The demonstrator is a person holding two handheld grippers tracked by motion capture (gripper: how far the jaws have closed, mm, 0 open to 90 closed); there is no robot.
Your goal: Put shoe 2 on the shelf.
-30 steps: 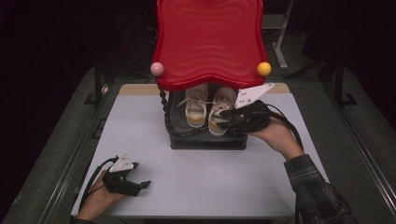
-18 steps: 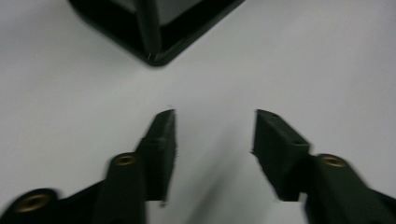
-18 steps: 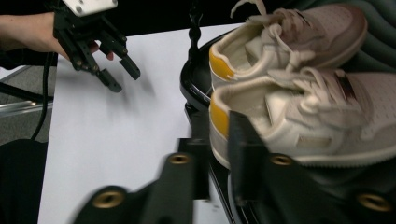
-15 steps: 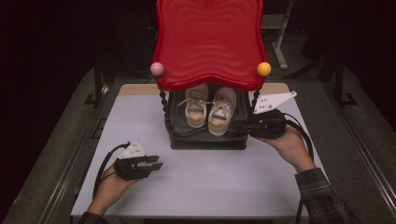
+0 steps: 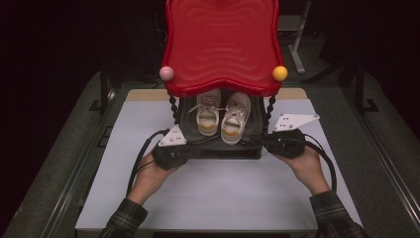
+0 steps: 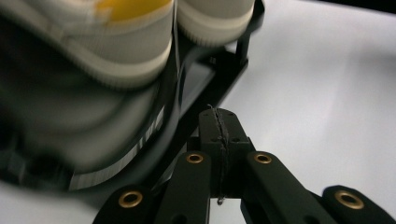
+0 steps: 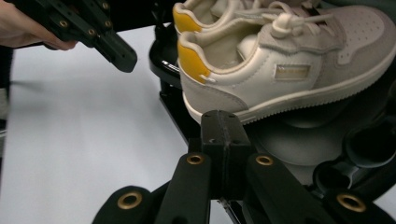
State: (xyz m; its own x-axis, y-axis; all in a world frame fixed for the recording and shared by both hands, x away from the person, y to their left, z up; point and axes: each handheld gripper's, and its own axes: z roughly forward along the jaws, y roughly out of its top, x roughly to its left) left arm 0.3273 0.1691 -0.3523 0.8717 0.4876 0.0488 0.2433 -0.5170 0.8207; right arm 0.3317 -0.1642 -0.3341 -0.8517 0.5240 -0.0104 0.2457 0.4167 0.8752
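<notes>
A pair of white shoes (image 5: 221,115) with yellow heel tabs (image 7: 191,60) sits on the lower shelf of a black rack (image 5: 233,148) under a red wavy top (image 5: 222,44). My left gripper (image 5: 194,151) is at the rack's front left corner. Its jaws have just been closing and stand shut with nothing between them (image 6: 218,126), beside the rack's black base edge (image 6: 187,112). My right gripper (image 5: 268,143) is at the front right corner, shut and empty (image 7: 223,128), just below the heel of the nearer shoe (image 7: 285,70). The left gripper (image 7: 112,46) also appears across the rack in the right gripper view.
The rack stands on a white table mat (image 5: 223,193). A pink ball (image 5: 166,73) and a yellow ball (image 5: 280,73) cap the red top's front corners. Dark floor and stand frames (image 5: 297,44) surround the table.
The left hand moved from the table's front left up to the rack's left corner, and its jaws closed. The right gripper drew back from the shoes to the rack's right front corner.
</notes>
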